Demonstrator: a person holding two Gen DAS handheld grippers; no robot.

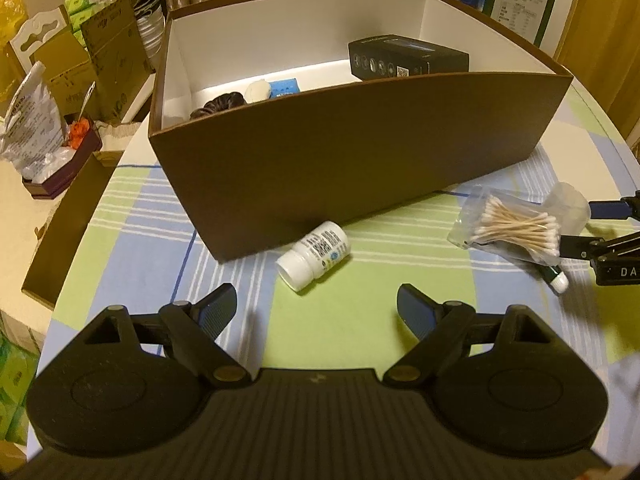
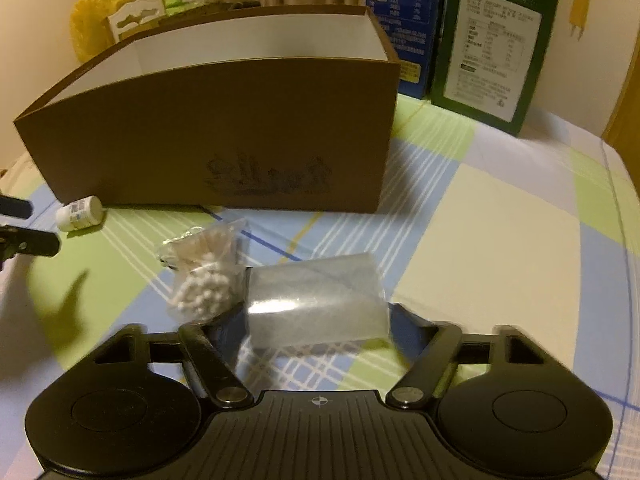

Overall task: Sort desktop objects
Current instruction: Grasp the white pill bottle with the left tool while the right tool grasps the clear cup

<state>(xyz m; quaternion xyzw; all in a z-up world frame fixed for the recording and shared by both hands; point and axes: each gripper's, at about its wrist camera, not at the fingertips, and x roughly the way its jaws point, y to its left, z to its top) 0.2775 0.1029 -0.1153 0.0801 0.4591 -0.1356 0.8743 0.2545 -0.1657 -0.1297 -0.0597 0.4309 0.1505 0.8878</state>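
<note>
i'm at the pick-up stage for two of the loose items lying on the checked tablecloth [image 1: 360,320] in front of the brown cardboard box [image 1: 340,152], which already holds a black carton [image 1: 408,58], a dark scrunchie [image 1: 218,104] and a small blue packet [image 1: 285,87]. my left gripper [image 1: 316,312] hangs over the cloth with its jaws wide apart and nothing between them; the white pill bottle [image 1: 316,256] lies on its side just ahead of the tips, close to the box's front wall. my right gripper [image 2: 316,326] has a translucent plastic cup [image 2: 316,300], also lying on its side, between its jaws, which are apart, and i can't tell whether the pads touch the cup yet, as its frosted wall hides them. the bag of cotton swabs [image 2: 204,276] lies just beside the cup, touching the left finger's side, and could get snagged. next, i judge, the right needs a gentle squeeze so the thin cup doesn't buckle, then a lift over the box rim; the left should ease forward to straddle the bottle across its body, since it may roll.
</note>
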